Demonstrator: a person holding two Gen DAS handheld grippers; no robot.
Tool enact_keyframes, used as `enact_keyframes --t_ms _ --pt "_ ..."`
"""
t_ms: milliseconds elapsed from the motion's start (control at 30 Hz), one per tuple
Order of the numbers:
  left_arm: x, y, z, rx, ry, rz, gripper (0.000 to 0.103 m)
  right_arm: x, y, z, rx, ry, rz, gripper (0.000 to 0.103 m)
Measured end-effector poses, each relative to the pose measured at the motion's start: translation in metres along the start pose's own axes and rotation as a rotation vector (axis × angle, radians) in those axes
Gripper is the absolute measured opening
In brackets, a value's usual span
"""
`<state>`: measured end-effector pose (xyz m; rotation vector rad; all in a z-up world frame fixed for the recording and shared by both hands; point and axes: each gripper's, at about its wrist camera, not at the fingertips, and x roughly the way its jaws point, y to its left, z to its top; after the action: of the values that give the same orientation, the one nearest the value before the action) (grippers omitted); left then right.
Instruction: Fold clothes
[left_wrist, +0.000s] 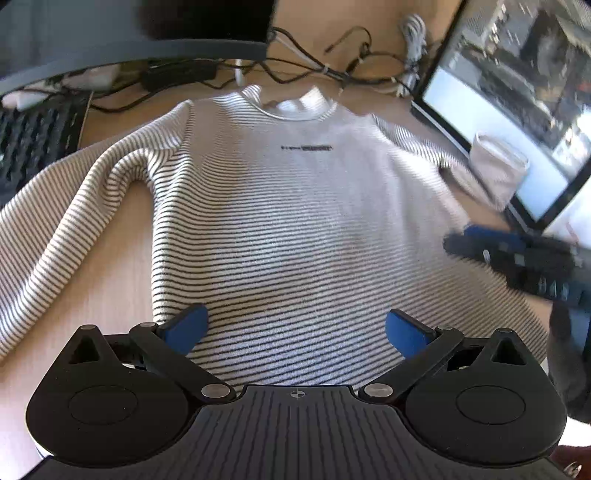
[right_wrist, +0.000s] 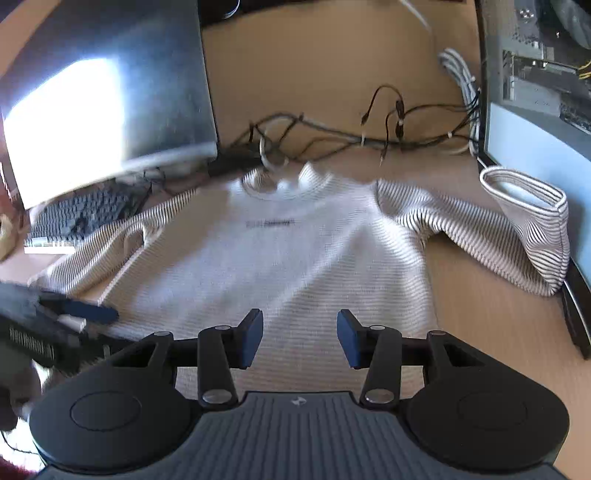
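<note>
A white sweater with thin black stripes (left_wrist: 288, 206) lies flat, front up, on a wooden desk, collar away from me; it also shows in the right wrist view (right_wrist: 288, 258). Its left sleeve (left_wrist: 55, 221) spreads out to the left. Its right sleeve (right_wrist: 517, 236) runs right, and its cuff stands up against a monitor. My left gripper (left_wrist: 295, 328) is open and empty over the sweater's hem. My right gripper (right_wrist: 300, 338) is open and empty over the lower body of the sweater; it also shows blurred at the right of the left wrist view (left_wrist: 517, 258).
A keyboard (left_wrist: 33, 140) lies at the left under a dark monitor (right_wrist: 103, 92). Another monitor (left_wrist: 517, 110) stands at the right edge. A tangle of cables (right_wrist: 351, 136) runs across the desk behind the collar.
</note>
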<state>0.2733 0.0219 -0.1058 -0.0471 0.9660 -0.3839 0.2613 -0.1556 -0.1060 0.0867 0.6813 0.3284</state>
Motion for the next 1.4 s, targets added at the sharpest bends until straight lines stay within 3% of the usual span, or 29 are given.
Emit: enact_keyframes --t_ms 133,267,400,467,533,633,733,833,900,1000,1100,1233,1300,1400 --pt "0.002 -0.004 0.003 0.019 0.027 0.021 0.103 0.012 -0.011 0.001 0.08 0.021 -0.007 0.045" --pt "0.001 -0.001 0.004 -0.036 0.019 0.019 0.103 0.019 -0.024 -0.002 0.094 0.076 0.0 0.044" --pt "0.0 0.003 0.012 -0.087 0.036 0.01 0.103 0.013 -0.022 0.003 0.015 0.112 -0.047 0.044" --pt "-0.001 0.004 0.02 -0.118 0.04 0.004 0.103 0.0 -0.025 0.011 -0.011 0.089 -0.061 0.044" --pt "-0.007 -0.001 0.029 -0.107 -0.015 -0.022 0.103 -0.018 -0.025 0.023 -0.093 0.037 -0.105 0.045" --pt "-0.004 -0.007 0.038 -0.096 -0.055 -0.058 0.103 -0.036 -0.023 0.038 -0.27 -0.031 -0.234 0.064" --pt "0.007 -0.006 0.04 -0.134 -0.025 -0.078 0.103 -0.047 -0.029 0.044 -0.337 -0.048 -0.309 0.067" --pt "0.016 -0.011 0.029 -0.151 0.002 -0.094 0.103 -0.052 -0.037 0.045 -0.241 -0.013 -0.237 0.067" --pt "0.014 -0.019 0.021 -0.122 -0.032 -0.069 0.103 -0.046 -0.03 0.039 -0.193 0.026 -0.155 0.066" --pt "0.012 -0.023 0.017 -0.121 -0.04 -0.06 0.103 -0.021 -0.008 0.02 -0.2 0.096 -0.069 0.064" --pt "0.009 -0.021 0.012 -0.121 -0.061 -0.07 0.103 0.005 0.002 -0.005 -0.202 0.187 -0.075 0.064" --pt "0.005 -0.015 0.007 -0.132 -0.086 -0.102 0.103 -0.006 -0.002 -0.009 -0.148 0.199 -0.085 0.06" --pt "0.003 -0.011 0.009 -0.162 -0.08 -0.115 0.103 -0.021 -0.002 0.003 -0.203 0.121 -0.18 0.057" --pt "0.004 -0.008 0.013 -0.198 -0.075 -0.123 0.103 -0.036 0.001 0.018 -0.44 -0.035 -0.444 0.057"
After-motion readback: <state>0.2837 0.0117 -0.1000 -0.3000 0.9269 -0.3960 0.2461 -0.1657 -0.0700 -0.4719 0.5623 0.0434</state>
